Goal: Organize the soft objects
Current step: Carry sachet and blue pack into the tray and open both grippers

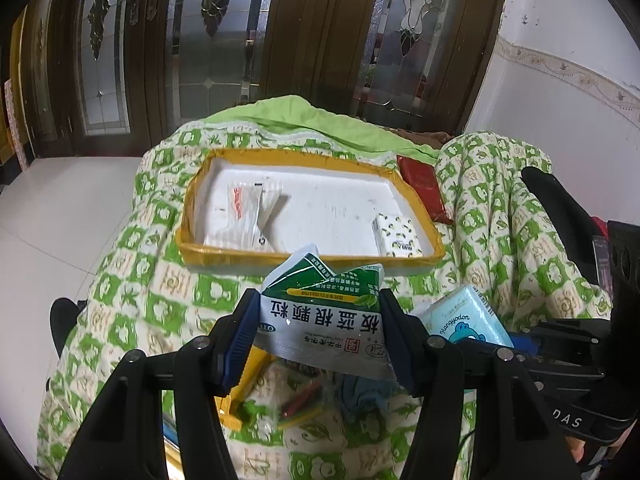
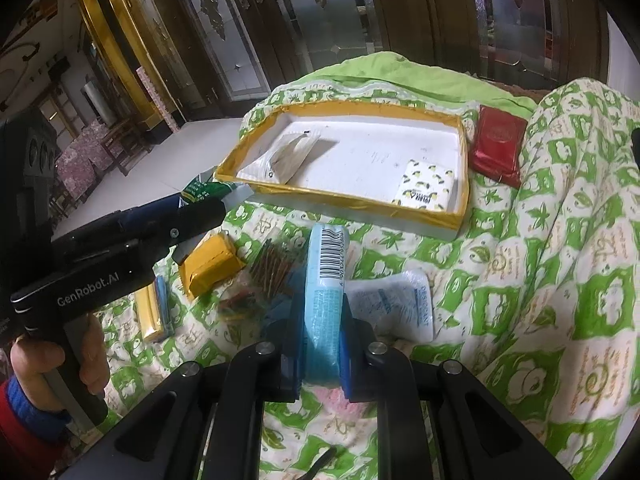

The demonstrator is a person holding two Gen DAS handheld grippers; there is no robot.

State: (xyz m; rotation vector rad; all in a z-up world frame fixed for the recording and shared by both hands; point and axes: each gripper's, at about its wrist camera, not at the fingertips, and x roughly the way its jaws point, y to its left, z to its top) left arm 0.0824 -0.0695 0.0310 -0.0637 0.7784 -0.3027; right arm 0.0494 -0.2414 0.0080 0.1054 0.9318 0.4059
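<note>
Your left hand-held gripper [image 1: 320, 344] pinches a green-and-white medicine sachet [image 1: 324, 312] just short of the yellow-rimmed tray's [image 1: 312, 259] near edge. Your right hand-held gripper [image 2: 322, 354] clamps a blue tissue pack [image 2: 325, 292] edgewise; ahead, bare white tray floor [image 2: 360, 160] lies between a white packet [image 2: 280, 156] and a lemon-print tissue pack [image 2: 426, 186].

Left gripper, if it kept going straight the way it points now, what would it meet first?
Probably the tray's near yellow rim. The left gripper, shut on a green sachet, points at the tray just ahead; if it clears the rim, the white tray floor comes next. Depth is unclear.
</note>
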